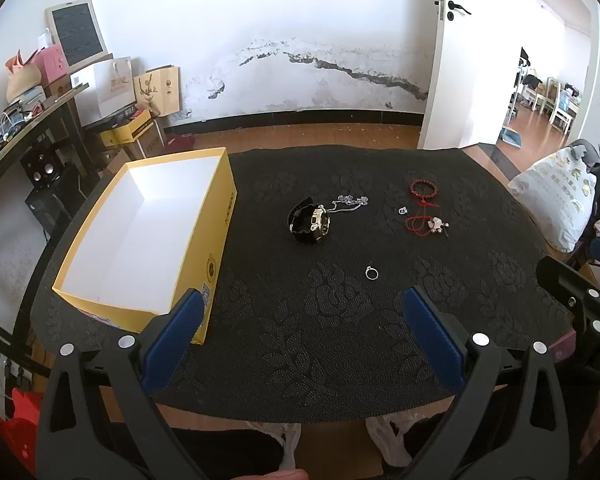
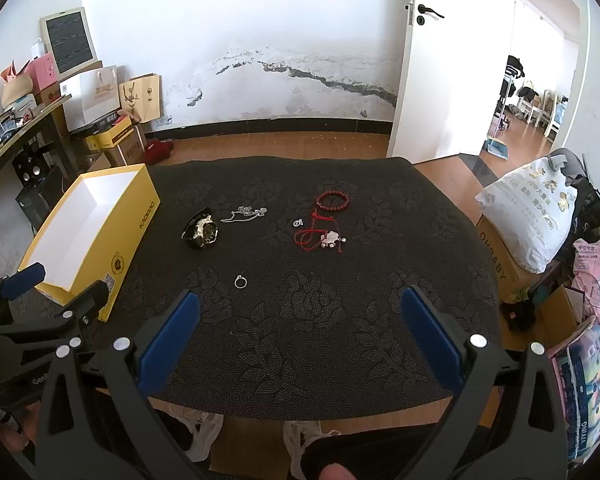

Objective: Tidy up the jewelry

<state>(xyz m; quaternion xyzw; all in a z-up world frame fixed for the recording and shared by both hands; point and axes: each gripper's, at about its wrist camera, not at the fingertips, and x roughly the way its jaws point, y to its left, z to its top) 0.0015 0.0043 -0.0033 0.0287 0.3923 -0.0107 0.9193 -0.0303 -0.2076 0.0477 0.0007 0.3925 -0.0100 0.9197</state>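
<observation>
I read both tools as spread to their full width with nothing between the blue pads. The left tool (image 1: pixel 304 312) hangs above the near edge of the worktop (image 1: pixel 340 392), tilted down toward it; the right tool (image 2: pixel 300 312) does the same on its own side. In the right wrist view the left tool (image 2: pixel 56 284) shows at the lower left, just in front of the box.

Nearest my left tool lies a small silver ring (image 1: pixel 371 273), alone on the black patterned mat (image 1: pixel 300 344). Farther in, at mid-mat, I note a black wristwatch (image 1: pixel 311 226) with a silver chain necklace (image 1: pixel 350 202) touching or just beside it. To the right of these sit a red bead bracelet (image 1: pixel 424 189), a small silver charm (image 1: pixel 402 211) and a red cord with a pale pendant (image 1: pixel 428 226), close together.

The open yellow box (image 1: pixel 204 248), white inside, stands on the mat's left side, well apart from all jewelry. I see nothing in it.
</observation>
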